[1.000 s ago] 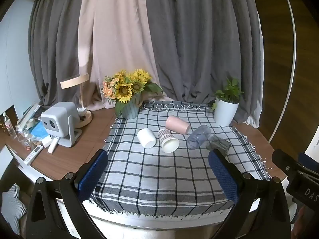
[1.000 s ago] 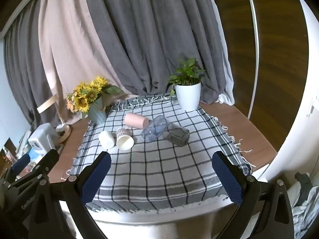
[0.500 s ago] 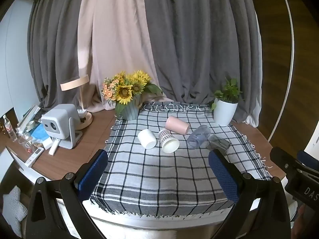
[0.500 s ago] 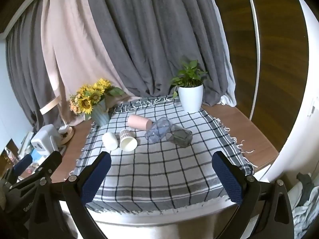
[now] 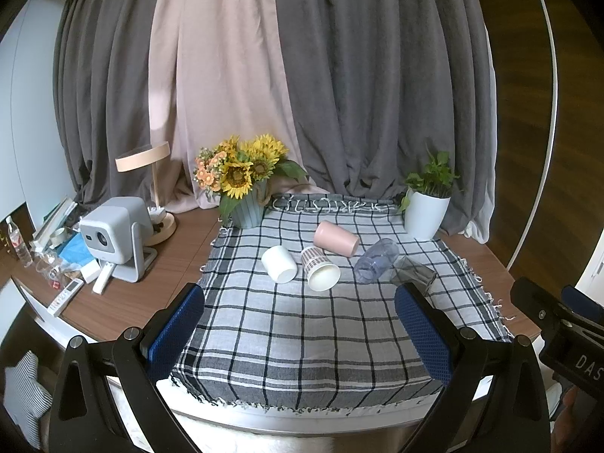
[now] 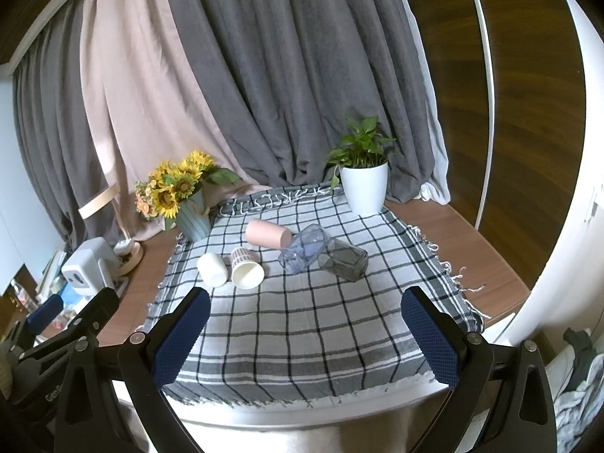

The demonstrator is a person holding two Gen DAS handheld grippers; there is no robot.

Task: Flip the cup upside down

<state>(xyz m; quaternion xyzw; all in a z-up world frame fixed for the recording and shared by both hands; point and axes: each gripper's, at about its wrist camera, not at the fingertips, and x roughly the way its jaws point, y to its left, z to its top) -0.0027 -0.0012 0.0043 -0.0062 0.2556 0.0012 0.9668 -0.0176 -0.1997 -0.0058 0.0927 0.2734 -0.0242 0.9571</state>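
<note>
Several cups lie on their sides on the checked cloth (image 5: 302,332): a white cup (image 5: 279,263), a patterned paper cup (image 5: 320,268), a pink cup (image 5: 336,238), a clear bluish cup (image 5: 376,255) and a dark glass cup (image 5: 413,275). The same cups show in the right wrist view: white cup (image 6: 212,270), paper cup (image 6: 246,267), pink cup (image 6: 267,233), bluish cup (image 6: 304,249), dark glass cup (image 6: 342,259). My left gripper (image 5: 300,334) is open and empty, over the near edge of the table. My right gripper (image 6: 305,336) is open and empty, likewise short of the cups.
A sunflower vase (image 5: 245,188) stands at the cloth's back left, a potted plant (image 5: 428,204) at the back right. A projector (image 5: 113,234), lamp (image 5: 145,158), remotes and clutter sit on the wooden table (image 5: 173,260) to the left. Curtains hang behind.
Both grippers have risen and drawn back slightly, so the table sits a little lower and smaller in view. The cups have not moved.
</note>
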